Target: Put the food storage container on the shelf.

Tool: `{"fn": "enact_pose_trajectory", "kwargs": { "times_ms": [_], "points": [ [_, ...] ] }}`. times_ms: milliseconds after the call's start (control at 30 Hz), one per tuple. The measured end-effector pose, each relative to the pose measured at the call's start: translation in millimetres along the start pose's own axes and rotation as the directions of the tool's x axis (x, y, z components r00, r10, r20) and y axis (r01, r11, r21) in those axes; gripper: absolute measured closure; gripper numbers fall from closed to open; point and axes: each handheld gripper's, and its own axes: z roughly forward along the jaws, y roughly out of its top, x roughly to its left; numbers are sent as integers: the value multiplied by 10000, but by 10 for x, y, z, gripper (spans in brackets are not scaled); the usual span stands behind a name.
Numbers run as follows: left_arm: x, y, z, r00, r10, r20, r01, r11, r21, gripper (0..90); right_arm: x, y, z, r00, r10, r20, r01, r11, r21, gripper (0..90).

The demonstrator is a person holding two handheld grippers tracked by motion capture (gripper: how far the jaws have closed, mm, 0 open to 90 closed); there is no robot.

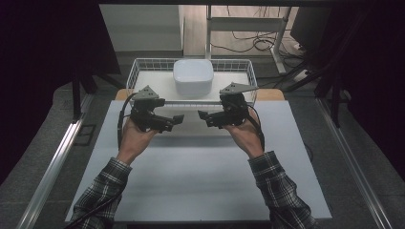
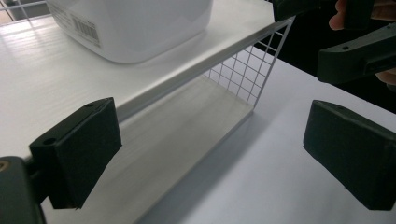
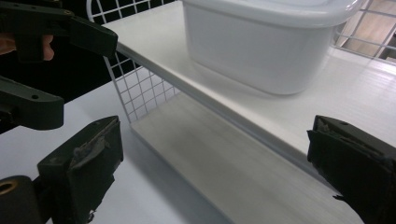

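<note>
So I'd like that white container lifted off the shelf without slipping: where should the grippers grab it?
Probably by the two side walls of the white container, just under its rim, one open gripper from each side; the walls look smooth and taper downward.

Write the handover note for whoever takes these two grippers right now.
Left gripper: jaws open, holding nothing, raised before the wire shelf rack.
Right gripper: jaws open, holding nothing, level with the left, the two pointing at each other.
White tub: stands on the rack's upper shelf, centred, untouched.
Lower shelf: bare in both gripper views.
Done: nothing grasped.
Left: probably close in on the tub from both sides and lift it out.
</note>
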Motion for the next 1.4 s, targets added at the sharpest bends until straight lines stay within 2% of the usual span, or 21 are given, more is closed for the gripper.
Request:
{"fn": "enact_pose_trajectory", "kwargs": {
  "times_ms": [267,467,733,933,1067,1233,1333,1400],
  "points": [
    [-105,-226,-12,9999,89,-70,-89,10000,-16,27,128,-174,-83,9991,-358,-225,359,9993,54,27],
    [-184,-450,-20,10000,-85,28,85,10000,-13,25,224,-393,-113,9975,-605,-366,615,9978,260,20],
    [-293,-718,-108,9998,87,-169,-86,9999,85,21,295,-710,-188,9974,-548,-473,562,9980,277,15],
    [-359,-914,-186,9999,-32,-108,33,10000,30,20,317,-887,-281,9977,-562,-382,566,9984,94,16],
    [-398,-1081,-206,9998,-188,-106,188,9998,74,18,334,-968,-314,9975,-642,-298,650,9975,264,16],
    [-438,-1255,-239,9994,25,-340,-15,9996,294,17,350,-1102,-382,9982,-450,-393,464,9984,330,16],
    [-470,-1332,-264,9996,-103,-263,113,9993,360,15,344,-1200,-420,9990,-294,-338,309,9985,449,15],
    [-507,-1388,-274,9996,-18,-270,30,9989,462,14,338,-1267,-452,9993,-201,-322,217,9985,495,15]
  ]
}}
